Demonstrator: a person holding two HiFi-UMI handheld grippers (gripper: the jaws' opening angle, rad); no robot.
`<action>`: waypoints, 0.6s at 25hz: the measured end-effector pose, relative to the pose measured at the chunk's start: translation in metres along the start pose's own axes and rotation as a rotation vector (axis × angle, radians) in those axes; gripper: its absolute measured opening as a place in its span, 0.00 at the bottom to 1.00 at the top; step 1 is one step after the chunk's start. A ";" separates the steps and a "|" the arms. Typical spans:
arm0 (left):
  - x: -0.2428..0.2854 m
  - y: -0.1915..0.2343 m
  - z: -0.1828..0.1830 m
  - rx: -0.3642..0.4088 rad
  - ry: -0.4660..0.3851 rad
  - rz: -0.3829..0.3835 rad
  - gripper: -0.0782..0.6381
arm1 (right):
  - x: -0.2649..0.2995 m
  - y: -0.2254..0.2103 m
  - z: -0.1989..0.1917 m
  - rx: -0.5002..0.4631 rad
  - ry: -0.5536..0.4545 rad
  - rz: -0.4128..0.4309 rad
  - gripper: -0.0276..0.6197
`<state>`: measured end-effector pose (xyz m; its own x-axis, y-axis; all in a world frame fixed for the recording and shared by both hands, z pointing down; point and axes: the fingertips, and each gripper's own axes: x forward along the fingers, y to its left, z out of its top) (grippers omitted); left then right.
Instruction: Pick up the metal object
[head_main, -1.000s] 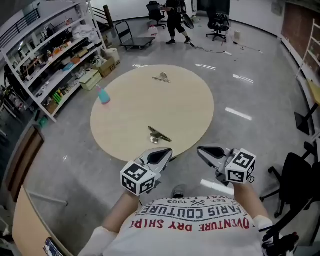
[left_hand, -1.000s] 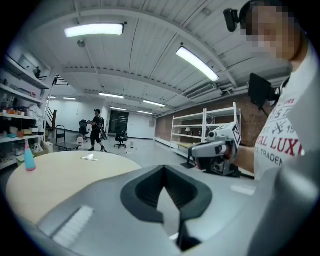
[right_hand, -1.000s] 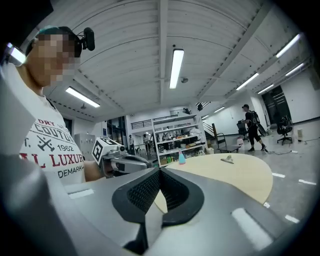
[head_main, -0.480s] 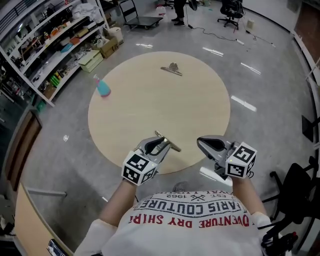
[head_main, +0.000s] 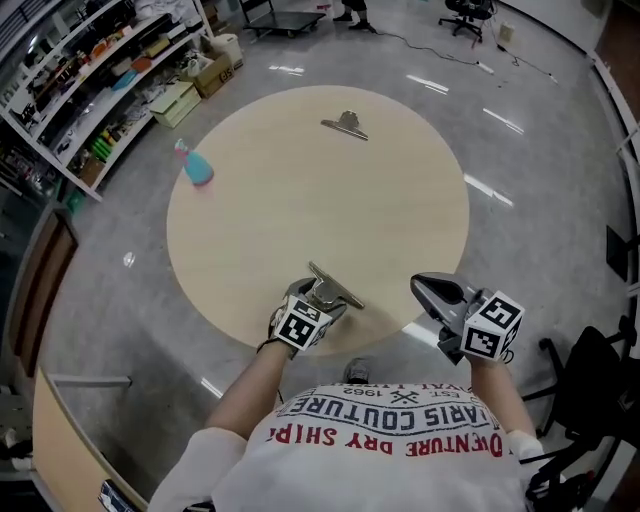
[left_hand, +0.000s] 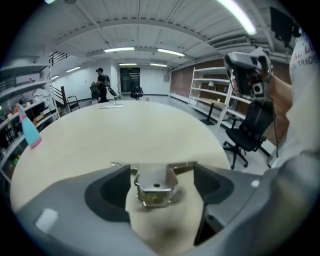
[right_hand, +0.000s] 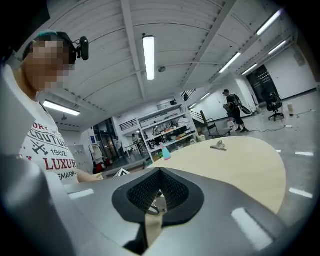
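Note:
The metal object, a small silvery cleat with a long top bar, lies on the round beige table near its front edge. My left gripper reaches over that edge, its jaws opening. In the left gripper view the metal object sits between the two wide-apart jaws of my left gripper, and neither pad presses on it. My right gripper hovers off the table's front right edge, jaws together with nothing held; the right gripper view shows the same of my right gripper.
A large metal binder clip lies at the table's far side. A blue spray bottle stands at its left edge. Stocked shelves line the left wall, and a black office chair stands at the right.
My left gripper moved forward over the table edge to the metal object, and its jaws went from shut to wide around it. The right gripper stayed about where it was.

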<state>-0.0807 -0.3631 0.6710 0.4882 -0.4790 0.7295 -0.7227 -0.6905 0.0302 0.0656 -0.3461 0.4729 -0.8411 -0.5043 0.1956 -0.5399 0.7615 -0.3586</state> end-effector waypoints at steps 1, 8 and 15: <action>0.006 0.000 -0.008 0.003 0.022 -0.004 0.64 | 0.000 -0.003 -0.002 0.007 0.003 -0.007 0.04; 0.024 0.004 -0.017 -0.003 0.064 0.011 0.63 | -0.005 -0.017 -0.014 0.054 0.011 -0.028 0.04; 0.025 0.007 -0.014 -0.027 0.085 0.033 0.51 | -0.006 -0.016 -0.021 0.054 0.037 -0.026 0.04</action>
<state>-0.0805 -0.3721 0.6989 0.4211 -0.4525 0.7861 -0.7512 -0.6597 0.0226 0.0783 -0.3466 0.4961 -0.8277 -0.5077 0.2390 -0.5603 0.7244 -0.4017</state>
